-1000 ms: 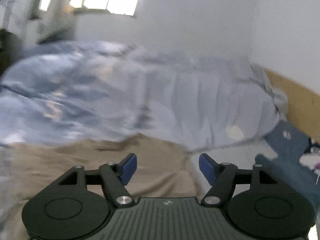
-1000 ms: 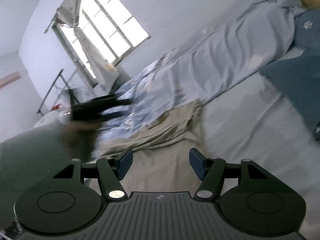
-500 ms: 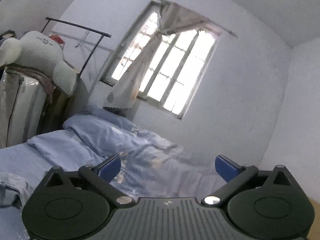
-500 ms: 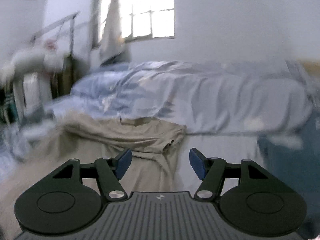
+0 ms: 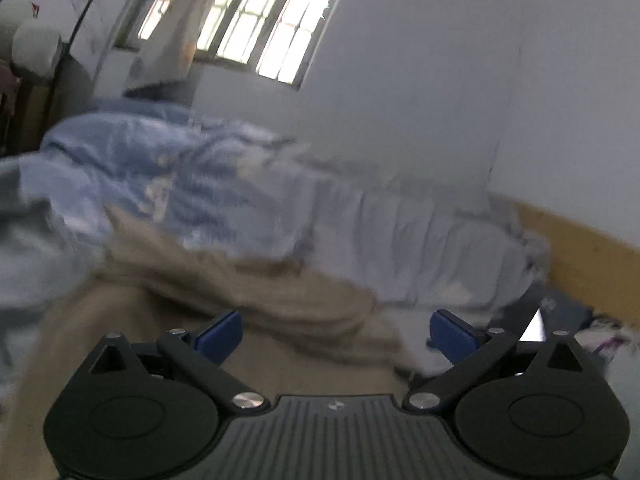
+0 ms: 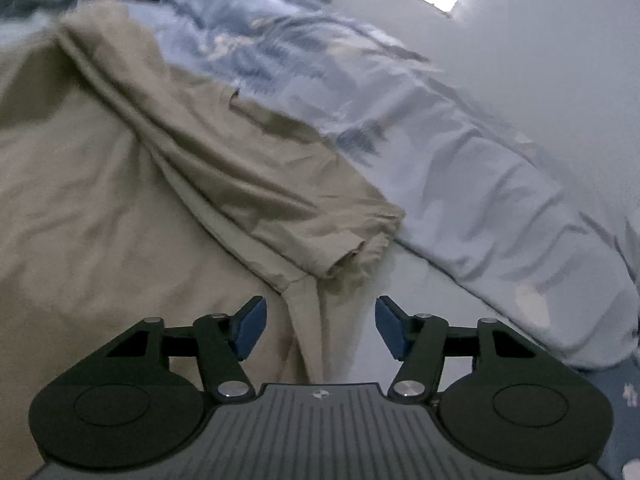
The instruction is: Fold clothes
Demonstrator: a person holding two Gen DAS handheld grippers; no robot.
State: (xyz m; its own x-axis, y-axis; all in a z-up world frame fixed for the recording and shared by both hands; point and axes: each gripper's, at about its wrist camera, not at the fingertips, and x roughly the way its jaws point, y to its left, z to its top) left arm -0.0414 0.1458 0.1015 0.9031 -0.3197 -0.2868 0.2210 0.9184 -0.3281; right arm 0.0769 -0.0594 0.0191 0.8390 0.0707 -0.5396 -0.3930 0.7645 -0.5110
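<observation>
Crumpled beige cotton garment (image 6: 120, 184) fills left and centre of right view, on bed beside pale blue patterned duvet (image 6: 460, 152). Looks soft, light, limp; likely best pinched at sleeve cuff (image 6: 360, 248), centre frame. Left tongs (image 5: 336, 334) fully spread, empty. Right tongs (image 6: 318, 328) half open, just closing slightly, garment edge between pads, ungripped.

The left gripper (image 5: 336, 332) has swung down from the window (image 5: 248, 12) to face the tan garment (image 5: 280, 300), and its jaws now stand much wider than a second ago, empty. The right gripper (image 6: 318, 328) has rolled level and dropped close over the tan garment's (image 6: 120, 184) sleeve; its jaws have just been closing slightly, not gripping.
</observation>
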